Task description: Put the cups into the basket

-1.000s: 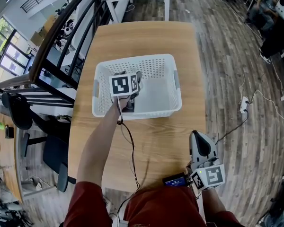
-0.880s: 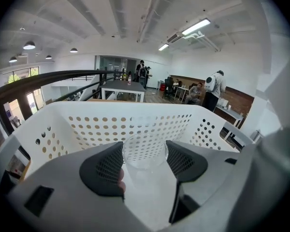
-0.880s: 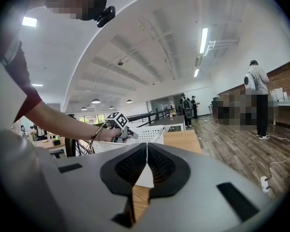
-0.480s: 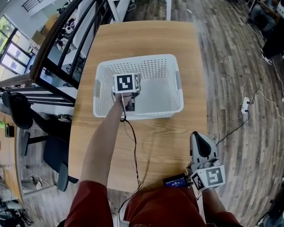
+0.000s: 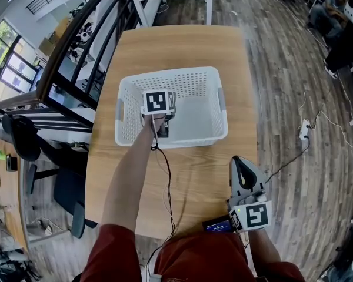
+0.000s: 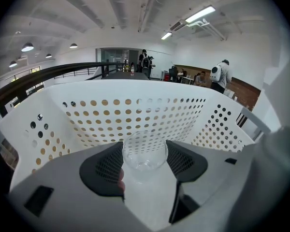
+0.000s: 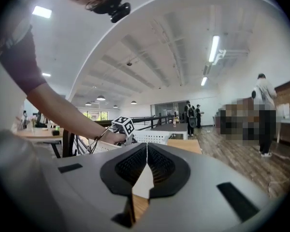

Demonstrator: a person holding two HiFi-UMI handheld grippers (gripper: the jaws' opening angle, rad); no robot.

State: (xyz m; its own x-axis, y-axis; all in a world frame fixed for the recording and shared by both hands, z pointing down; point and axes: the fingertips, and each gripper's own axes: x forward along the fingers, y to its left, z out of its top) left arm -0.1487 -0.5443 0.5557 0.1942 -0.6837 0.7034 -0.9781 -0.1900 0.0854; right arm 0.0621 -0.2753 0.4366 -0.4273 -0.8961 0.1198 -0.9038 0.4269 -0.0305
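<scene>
The left gripper [image 5: 157,115] jaws clamp the clear glass cup [image 6: 145,152] inside the white basket [image 5: 194,78] — releasing it above the basket bottom risks tipping or cracking. The right gripper [image 7: 146,170] jaws are closed and empty.

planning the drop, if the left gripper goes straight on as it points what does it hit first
The cup in the left gripper would probably meet the basket's far wall, low down; depth unclear.

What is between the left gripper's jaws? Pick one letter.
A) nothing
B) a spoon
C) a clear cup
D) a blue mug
C: in the left gripper view, a clear cup sits gripped between the pads of the left gripper, down inside the white perforated basket.
</scene>
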